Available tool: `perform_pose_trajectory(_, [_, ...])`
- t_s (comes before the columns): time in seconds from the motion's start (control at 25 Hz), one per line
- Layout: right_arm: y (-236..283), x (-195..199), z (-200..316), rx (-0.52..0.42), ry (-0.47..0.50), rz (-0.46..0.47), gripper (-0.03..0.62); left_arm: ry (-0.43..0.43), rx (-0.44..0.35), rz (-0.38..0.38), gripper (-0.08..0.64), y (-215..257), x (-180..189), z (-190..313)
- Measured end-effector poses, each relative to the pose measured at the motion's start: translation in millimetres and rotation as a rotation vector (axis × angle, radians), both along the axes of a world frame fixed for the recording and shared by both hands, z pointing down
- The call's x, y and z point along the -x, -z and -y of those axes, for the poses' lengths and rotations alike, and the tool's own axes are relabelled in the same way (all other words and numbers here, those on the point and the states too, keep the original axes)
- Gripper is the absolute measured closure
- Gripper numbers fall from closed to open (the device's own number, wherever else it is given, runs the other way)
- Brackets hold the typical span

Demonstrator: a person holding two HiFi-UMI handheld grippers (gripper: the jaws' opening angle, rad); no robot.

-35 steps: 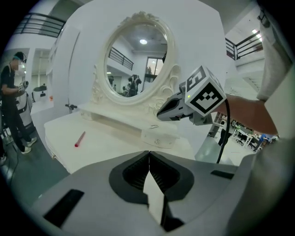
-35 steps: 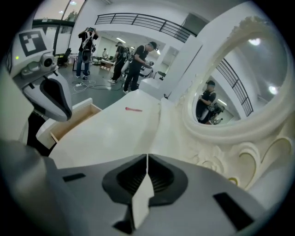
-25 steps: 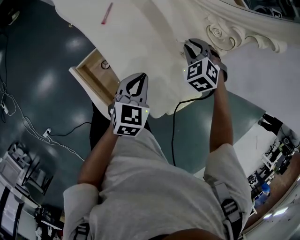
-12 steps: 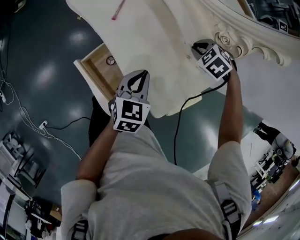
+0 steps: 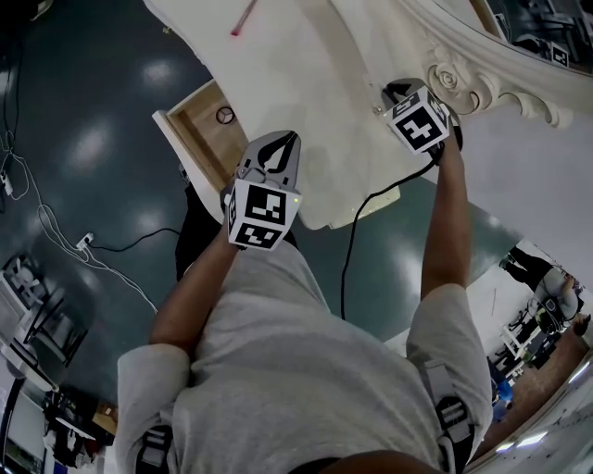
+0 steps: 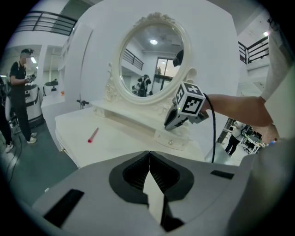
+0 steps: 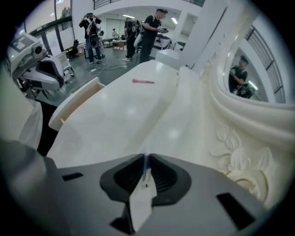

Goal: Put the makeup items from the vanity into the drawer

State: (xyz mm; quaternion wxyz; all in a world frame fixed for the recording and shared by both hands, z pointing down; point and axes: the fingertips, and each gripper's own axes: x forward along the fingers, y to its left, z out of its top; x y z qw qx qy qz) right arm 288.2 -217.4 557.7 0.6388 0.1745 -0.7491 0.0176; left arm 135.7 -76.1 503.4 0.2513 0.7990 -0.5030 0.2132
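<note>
A thin red makeup pencil (image 5: 244, 17) (image 6: 93, 134) (image 7: 143, 81) lies alone on the white vanity top (image 5: 306, 83), far from both grippers. The wooden drawer (image 5: 199, 139) (image 7: 73, 103) stands pulled out at the vanity's left side, with a small ring-shaped item (image 5: 224, 115) inside. My left gripper (image 5: 291, 139) (image 6: 148, 154) hovers shut and empty over the vanity's front edge, beside the drawer. Further right, my right gripper (image 5: 391, 91) (image 7: 146, 159) is shut low over the raised shelf by the carved mirror base (image 5: 463, 79). A tiny reddish fleck shows at its tips; what it is I cannot tell.
The oval mirror (image 6: 152, 64) in its carved frame rises behind the shelf. A black cable (image 5: 352, 241) hangs from the right gripper across the vanity's edge. Several people (image 7: 147, 27) stand at the far side of the room, and cables (image 5: 56, 250) lie on the dark floor.
The right gripper has moved up and right, closer to the carved mirror base. The left gripper has edged slightly forward over the vanity's edge. Both stay shut.
</note>
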Motion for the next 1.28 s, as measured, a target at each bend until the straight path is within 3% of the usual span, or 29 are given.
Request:
perform_pose_trajectory(0.24, [22, 36, -19, -0.194, -0.061, 0.129, 0.532, 0.048, -0.014, 0.007, 0.554, -1, 10, 5])
perform_pose_trajectory(0.56, [47, 90, -52, -0.283, -0.145, 0.311, 0.532, 0.099, -0.028, 0.005, 0.554, 0, 27, 10])
perform_pose_trajectory(0.76, [62, 122, -70, -0.293, -0.224, 0.436, 0.532, 0.120, -0.031, 0.015, 0.554, 1, 39, 2])
perform_pose_trajectory(1.04, [67, 149, -85, -0.270, -0.451, 0.645, 0.532, 0.160, -0.039, 0.037, 0.554, 2, 59, -1])
perform_pose_trajectory(1.28, [61, 171, -94, -0.190, -0.653, 0.826, 0.532, 0.202, -0.038, 0.058, 0.554, -8, 85, -7])
